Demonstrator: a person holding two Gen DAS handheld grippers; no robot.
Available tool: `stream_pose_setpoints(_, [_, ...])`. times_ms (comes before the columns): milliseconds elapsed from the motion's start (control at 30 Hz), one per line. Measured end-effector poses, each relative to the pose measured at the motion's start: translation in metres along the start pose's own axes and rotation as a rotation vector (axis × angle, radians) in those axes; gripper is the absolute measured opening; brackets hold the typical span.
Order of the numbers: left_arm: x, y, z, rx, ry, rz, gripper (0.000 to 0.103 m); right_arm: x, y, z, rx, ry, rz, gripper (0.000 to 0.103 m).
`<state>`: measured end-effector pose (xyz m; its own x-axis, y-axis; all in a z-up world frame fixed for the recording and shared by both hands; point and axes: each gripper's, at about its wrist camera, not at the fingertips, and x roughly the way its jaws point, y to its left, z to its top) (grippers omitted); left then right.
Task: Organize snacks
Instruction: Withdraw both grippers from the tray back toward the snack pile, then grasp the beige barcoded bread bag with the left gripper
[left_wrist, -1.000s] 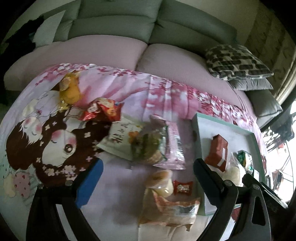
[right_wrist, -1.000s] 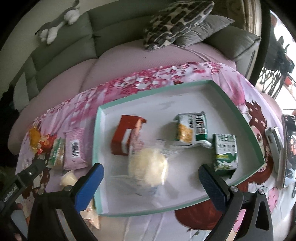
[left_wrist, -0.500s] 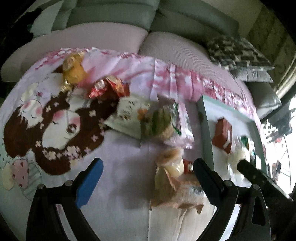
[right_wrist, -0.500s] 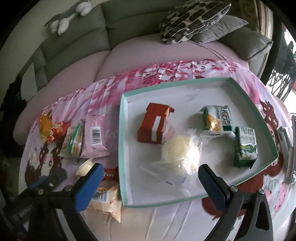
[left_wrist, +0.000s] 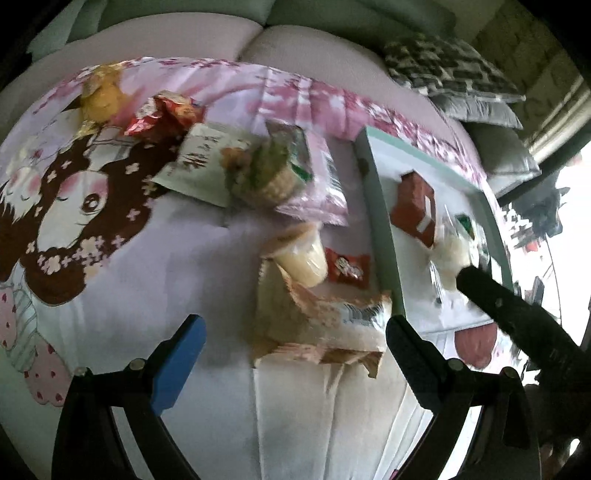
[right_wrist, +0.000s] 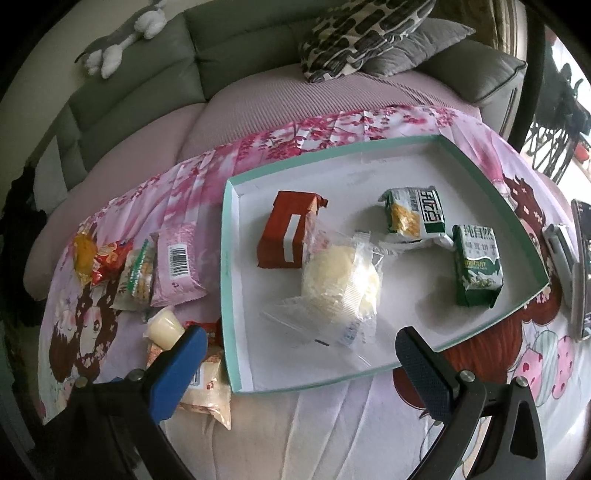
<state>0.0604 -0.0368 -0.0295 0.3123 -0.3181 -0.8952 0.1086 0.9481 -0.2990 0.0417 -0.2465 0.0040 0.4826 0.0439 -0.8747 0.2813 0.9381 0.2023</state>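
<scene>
A teal-rimmed white tray (right_wrist: 476, 158) lies on the pink cartoon cloth and holds a red packet (right_wrist: 290, 234), a clear bag with a pale bun (right_wrist: 340, 280) and two green biscuit packs (right_wrist: 415, 216). Left of the tray lie loose snacks: a jelly cup (left_wrist: 299, 254), a small red candy (left_wrist: 347, 266), a tan wrapper (left_wrist: 321, 325), a pink packet (left_wrist: 317, 177) and several others. My left gripper (left_wrist: 291, 354) is open and empty, low over the tan wrapper. My right gripper (right_wrist: 299, 354) is open and empty at the tray's near edge.
A grey sofa with a patterned cushion (right_wrist: 362, 33) and a plush toy (right_wrist: 122, 33) stands behind. A phone and a stapler-like object (right_wrist: 561, 251) lie right of the tray. The right gripper's black arm (left_wrist: 517, 314) shows in the left wrist view.
My left gripper has moved forward and right toward the tan wrapper and jelly cup. My right gripper has drawn back and shifted left, so the tray sits further right in its view.
</scene>
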Motion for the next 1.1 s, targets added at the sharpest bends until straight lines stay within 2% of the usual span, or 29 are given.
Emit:
stream_pose_setpoints(100, [0.007, -0.008, -0.001, 0.02, 0.025, -0.011, 0.098, 0.001, -0.004, 0.0, 0.009, 0.004, 0.003, 0.103])
stream_pose_setpoints(500, [0.042, -0.039, -0.001, 0.088, 0.099, 0.041, 0.098, 0.014, -0.016, 0.001, 0.041, 0.042, 0.005, 0.103])
stream_pose_setpoints(700, [0.043, -0.038, 0.002, 0.043, 0.097, 0.02, 0.098, 0.016, -0.015, 0.001, 0.036, 0.049, 0.006, 0.103])
stream_pose_setpoints(833, [0.041, -0.036, 0.002, 0.039, 0.098, 0.033, 0.088, 0.017, -0.015, 0.001, 0.041, 0.051, 0.002, 0.103])
stream_pose_setpoints(1100, [0.028, -0.02, 0.003, 0.011, 0.094, -0.013, 0.079, 0.019, -0.013, 0.001, 0.03, 0.054, -0.001, 0.103])
